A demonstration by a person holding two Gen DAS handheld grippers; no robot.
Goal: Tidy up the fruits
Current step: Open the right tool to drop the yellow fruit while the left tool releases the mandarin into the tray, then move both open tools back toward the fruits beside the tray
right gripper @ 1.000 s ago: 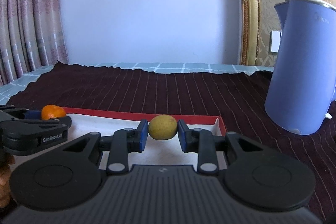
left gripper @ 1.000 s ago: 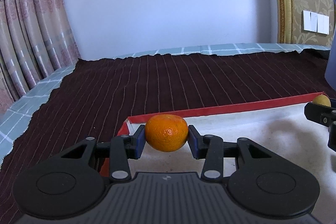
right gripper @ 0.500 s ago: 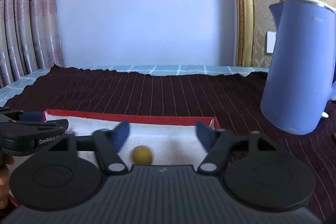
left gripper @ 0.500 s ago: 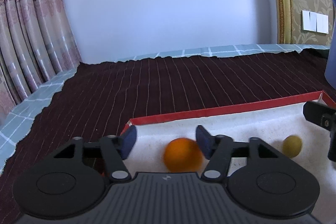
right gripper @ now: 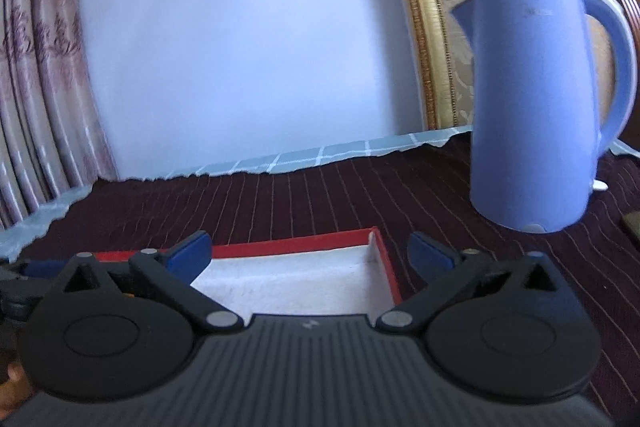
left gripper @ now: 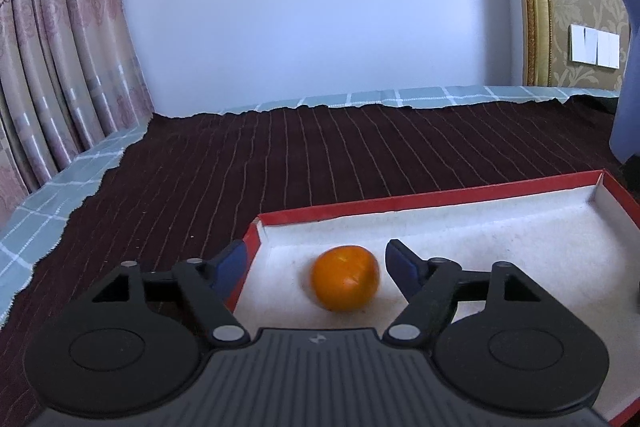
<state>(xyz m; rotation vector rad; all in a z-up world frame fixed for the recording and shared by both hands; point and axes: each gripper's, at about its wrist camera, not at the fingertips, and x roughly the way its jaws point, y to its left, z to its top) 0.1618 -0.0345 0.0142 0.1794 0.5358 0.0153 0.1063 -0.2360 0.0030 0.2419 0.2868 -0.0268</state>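
Observation:
An orange mandarin lies on the white floor of a shallow red-rimmed tray, near its left end. My left gripper is open above it, the blue pads standing apart on either side of the fruit. My right gripper is open and empty over the tray's right corner. The small yellow-green fruit is not visible in either view now.
A blue electric kettle stands on the dark striped cloth to the right of the tray. A curtain hangs at the left, a gold-framed wall panel at the right. The left gripper's body shows at the right wrist view's left edge.
Both grippers opened and dropped their fruits into the tray. The mandarin now rests on the tray floor. The right gripper swung right and up toward the kettle, losing sight of the yellow fruit.

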